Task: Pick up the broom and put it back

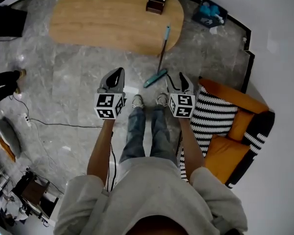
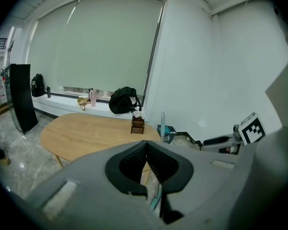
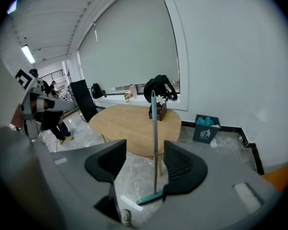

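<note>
Wearer's torso: bottom centre of the head view, grey top, both forearms reaching up the frame.
Bystander's legs: left edge, dark trousers, on the grey marble floor.
Cable: lower left, trailing across the floor.
Table: top centre, an oval wooden top; a small dark box with white flowers stands at its right end.
Left gripper: left of centre, above the floor and pointing up the frame; in its own view the ribbed pads meet at the tips with nothing caught in them.
Shoes: centre, a pale pair between the two grippers.
Broom: centre right, upright, its teal head on the floor just ahead of the wearer's right shoe and its handle rising against the table's near right edge. Held by neither gripper.
Right gripper: right of centre, just right of the broom head. In its own view the jaws stand wide apart and grip nothing (the broom shows through the gap, clear of both pads).
Bin: upper right, dark, against the wall.
Armchair: right, orange cushions with black-and-white striped fabric.
</note>
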Demonstrator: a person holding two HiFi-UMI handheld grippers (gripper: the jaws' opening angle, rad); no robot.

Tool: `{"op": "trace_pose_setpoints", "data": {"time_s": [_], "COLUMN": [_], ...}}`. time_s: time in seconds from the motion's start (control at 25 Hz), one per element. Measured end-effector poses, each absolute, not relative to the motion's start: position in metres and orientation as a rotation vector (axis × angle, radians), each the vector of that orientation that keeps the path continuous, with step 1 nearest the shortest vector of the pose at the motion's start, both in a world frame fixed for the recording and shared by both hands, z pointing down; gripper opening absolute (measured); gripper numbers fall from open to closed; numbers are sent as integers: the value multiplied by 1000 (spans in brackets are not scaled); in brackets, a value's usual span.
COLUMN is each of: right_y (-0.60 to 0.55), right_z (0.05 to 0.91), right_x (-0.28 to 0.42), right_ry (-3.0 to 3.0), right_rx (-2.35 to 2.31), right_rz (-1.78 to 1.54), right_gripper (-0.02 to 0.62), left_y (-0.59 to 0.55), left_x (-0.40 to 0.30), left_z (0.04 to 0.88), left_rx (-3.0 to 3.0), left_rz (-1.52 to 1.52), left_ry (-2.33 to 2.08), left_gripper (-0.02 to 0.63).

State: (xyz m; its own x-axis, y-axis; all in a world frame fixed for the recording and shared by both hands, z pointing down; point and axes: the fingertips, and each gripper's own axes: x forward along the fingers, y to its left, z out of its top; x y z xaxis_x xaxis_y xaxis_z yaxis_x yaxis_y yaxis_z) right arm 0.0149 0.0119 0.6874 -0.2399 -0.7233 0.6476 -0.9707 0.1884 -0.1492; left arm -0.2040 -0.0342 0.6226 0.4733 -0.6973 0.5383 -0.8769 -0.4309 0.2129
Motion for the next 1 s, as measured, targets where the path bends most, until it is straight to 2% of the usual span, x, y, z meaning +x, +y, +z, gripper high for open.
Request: {"op": "trace_pose_setpoints", "data": {"time_s": [1.0], "right_y": [-127], "right_z": [820], "right_x": [-1], "right_ry": [-1938], "right_rx": [1520], "right_rz": [832], "right_gripper": [206], "left_y": [-25], "left_x": [-222], "left_z": [686], "left_rx": [2161], "left_rz": [630], "left_ry": [-1292], "left_gripper": [0]}}
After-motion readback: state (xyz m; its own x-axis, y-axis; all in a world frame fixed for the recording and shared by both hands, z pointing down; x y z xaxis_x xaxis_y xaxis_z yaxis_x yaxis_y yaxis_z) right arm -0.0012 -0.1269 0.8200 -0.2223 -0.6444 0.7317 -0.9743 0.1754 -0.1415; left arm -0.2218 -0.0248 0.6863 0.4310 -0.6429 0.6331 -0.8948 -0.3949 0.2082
